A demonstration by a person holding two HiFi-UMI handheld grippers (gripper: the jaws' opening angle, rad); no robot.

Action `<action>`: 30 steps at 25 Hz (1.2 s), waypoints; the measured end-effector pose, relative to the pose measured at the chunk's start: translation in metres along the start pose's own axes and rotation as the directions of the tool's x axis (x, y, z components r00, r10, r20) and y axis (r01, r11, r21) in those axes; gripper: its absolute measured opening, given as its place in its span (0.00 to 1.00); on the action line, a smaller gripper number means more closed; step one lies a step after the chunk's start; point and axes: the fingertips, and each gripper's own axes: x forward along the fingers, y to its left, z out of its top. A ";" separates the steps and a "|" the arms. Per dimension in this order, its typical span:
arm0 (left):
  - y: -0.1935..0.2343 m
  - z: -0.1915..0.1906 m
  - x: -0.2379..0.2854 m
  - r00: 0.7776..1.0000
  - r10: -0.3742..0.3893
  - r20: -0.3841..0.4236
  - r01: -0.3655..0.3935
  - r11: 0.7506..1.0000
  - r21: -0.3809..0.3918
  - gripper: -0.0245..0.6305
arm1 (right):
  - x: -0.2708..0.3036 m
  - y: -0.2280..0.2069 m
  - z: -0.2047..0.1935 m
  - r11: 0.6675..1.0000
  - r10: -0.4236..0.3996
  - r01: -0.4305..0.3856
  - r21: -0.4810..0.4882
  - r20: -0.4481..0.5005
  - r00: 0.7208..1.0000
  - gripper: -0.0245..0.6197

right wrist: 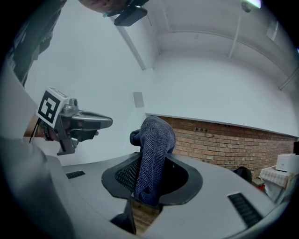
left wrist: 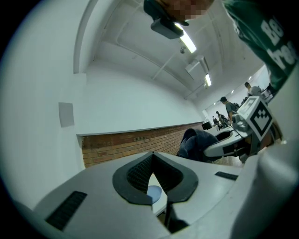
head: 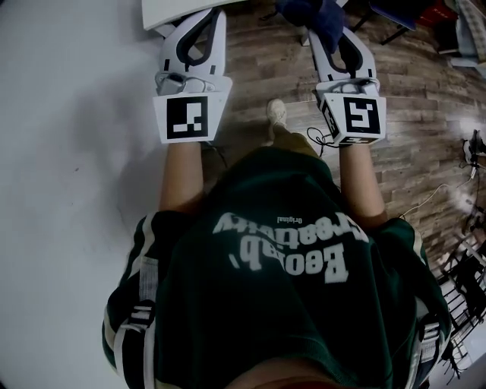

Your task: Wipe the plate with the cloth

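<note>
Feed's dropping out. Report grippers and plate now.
Left gripper shut, empty. Right gripper shut on dark blue cloth. Light blue plate on white table ahead, untouched.

A band of red brick [left wrist: 135, 142] runs low along the room; above the brick rises plain white wall [left wrist: 140, 98] bearing a small grey plate [left wrist: 66, 114]; far above the brick, strip lights [left wrist: 188, 43] glow on the white ceiling [left wrist: 135, 28]; the floor [head: 425, 91] is wood plank.

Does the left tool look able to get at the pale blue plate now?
Probably yes: the pale blue round plate sits on the white table ahead of the left tool, jaws shut and empty, with nothing seen between.
</note>
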 end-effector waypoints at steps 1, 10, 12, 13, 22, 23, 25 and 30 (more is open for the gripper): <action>0.003 -0.002 0.006 1.000 0.006 -0.005 -0.006 1.000 0.002 0.04 | 0.007 -0.003 -0.001 1.000 0.007 -0.007 -0.002 -0.003 1.000 0.20; 0.035 -0.011 0.065 0.998 0.047 -0.051 -0.046 0.999 0.024 0.04 | 0.079 -0.039 -0.003 0.999 0.050 -0.050 -0.011 -0.005 0.999 0.20; 0.040 -0.021 0.076 0.997 0.055 -0.057 -0.054 0.998 0.020 0.04 | 0.093 -0.045 -0.010 0.998 0.057 -0.057 -0.013 -0.005 0.998 0.20; 0.041 -0.025 0.083 0.997 0.055 -0.056 -0.054 0.998 0.021 0.04 | 0.099 -0.048 -0.013 0.998 0.059 -0.059 -0.013 -0.003 0.998 0.20; 0.052 -0.017 0.165 0.994 0.043 -0.099 -0.040 0.999 0.032 0.04 | 0.156 -0.106 -0.007 0.997 0.080 -0.080 0.023 -0.019 0.997 0.20; 0.054 -0.019 0.175 0.994 0.042 -0.100 -0.039 0.999 0.029 0.04 | 0.163 -0.112 -0.010 0.996 0.080 -0.080 0.027 -0.022 0.997 0.20; 0.054 -0.031 0.188 0.994 0.043 -0.104 -0.041 0.999 0.025 0.04 | 0.173 -0.119 -0.021 0.996 0.083 -0.082 0.029 -0.027 0.996 0.20; 0.042 -0.052 0.198 0.991 0.043 -0.124 -0.037 0.998 0.052 0.04 | 0.178 -0.124 -0.043 0.996 0.091 -0.090 0.022 -0.040 0.995 0.20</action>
